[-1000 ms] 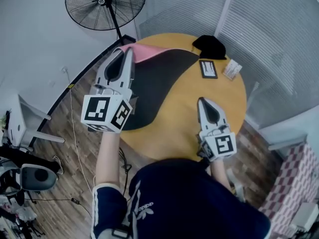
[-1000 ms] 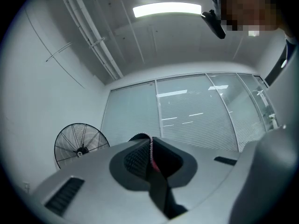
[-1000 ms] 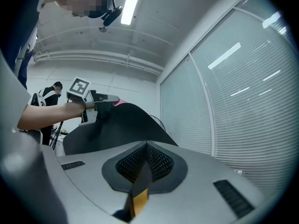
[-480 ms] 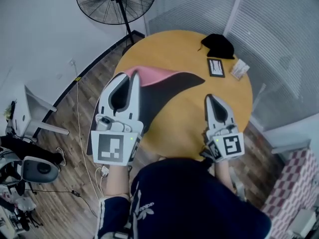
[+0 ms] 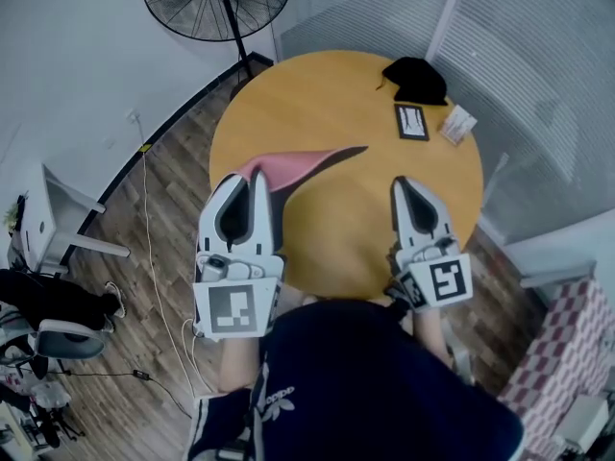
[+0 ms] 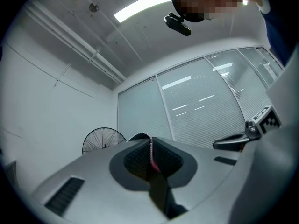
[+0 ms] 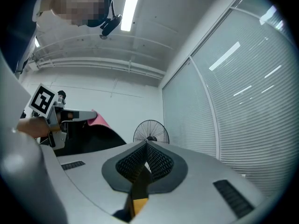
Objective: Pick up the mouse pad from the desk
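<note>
Left gripper (image 5: 256, 176) is clamped down on the edge of the mouse pad (image 5: 293, 164). In the left gripper view you can see the thin pink-and-black edge pinched right between the pads, no gap at all. Right gripper (image 5: 404, 184) sits over at its 3 o'clock with the jaws pressed together on nothing, just hovering over the desk (image 5: 327, 94).

The big change: a second ago the pad was sprawled black side up over the left part of the desk, with only one pink corner peeled up. Now nearly all of that is gone from the top. The left gripper has pulled back toward the person at 6 o'clock, and the pad came with it. What's left in the head view is a narrow strip, pink underside showing, trailing from the jaws toward 2 o'clock and ending in a dark tip. The right gripper view shows the rest draping down from the grip.

So I'd call the pickup basically done. I can't tell if that far tip is still brushing the wood, so maybe a little more lift. The black pouch (image 5: 415, 80) and dark card (image 5: 411, 121) at the desk's 1 o'clock didn't budge.
</note>
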`<state>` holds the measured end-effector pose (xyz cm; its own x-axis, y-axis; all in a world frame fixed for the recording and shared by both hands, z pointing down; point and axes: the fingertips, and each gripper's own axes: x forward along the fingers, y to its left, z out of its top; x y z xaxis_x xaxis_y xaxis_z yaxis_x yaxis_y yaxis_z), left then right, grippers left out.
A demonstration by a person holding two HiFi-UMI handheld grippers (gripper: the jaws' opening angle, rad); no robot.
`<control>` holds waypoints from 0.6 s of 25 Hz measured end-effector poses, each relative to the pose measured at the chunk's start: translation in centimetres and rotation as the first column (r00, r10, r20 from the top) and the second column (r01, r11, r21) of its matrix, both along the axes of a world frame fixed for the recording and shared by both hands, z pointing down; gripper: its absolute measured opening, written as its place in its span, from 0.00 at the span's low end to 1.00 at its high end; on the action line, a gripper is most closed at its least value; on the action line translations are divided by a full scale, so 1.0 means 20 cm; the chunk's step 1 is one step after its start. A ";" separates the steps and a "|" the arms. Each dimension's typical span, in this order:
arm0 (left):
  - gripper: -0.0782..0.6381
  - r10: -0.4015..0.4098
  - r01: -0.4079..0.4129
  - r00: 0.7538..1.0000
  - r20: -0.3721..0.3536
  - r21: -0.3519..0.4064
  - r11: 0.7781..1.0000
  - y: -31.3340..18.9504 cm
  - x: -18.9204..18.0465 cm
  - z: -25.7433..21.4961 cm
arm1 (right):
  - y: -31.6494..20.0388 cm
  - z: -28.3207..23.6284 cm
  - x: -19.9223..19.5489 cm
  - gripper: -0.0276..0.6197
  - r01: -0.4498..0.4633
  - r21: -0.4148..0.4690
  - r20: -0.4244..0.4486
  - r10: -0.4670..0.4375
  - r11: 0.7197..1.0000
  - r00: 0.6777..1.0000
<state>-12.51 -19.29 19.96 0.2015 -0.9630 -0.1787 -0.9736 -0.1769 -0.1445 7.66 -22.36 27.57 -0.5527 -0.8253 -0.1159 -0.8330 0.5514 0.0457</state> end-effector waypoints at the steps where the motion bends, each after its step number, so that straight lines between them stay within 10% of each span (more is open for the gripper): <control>1: 0.13 -0.004 0.004 1.000 0.010 -0.013 1.000 0.00 0.00 0.03 | 0.01 0.00 0.00 0.05 -0.002 0.001 -0.002 0.002 1.000 1.000; 15: 0.13 -0.030 0.033 0.999 0.027 -0.127 0.991 0.07 -0.02 0.37 | 0.08 0.05 -0.05 0.05 0.018 -0.028 -0.053 -0.019 0.999 0.998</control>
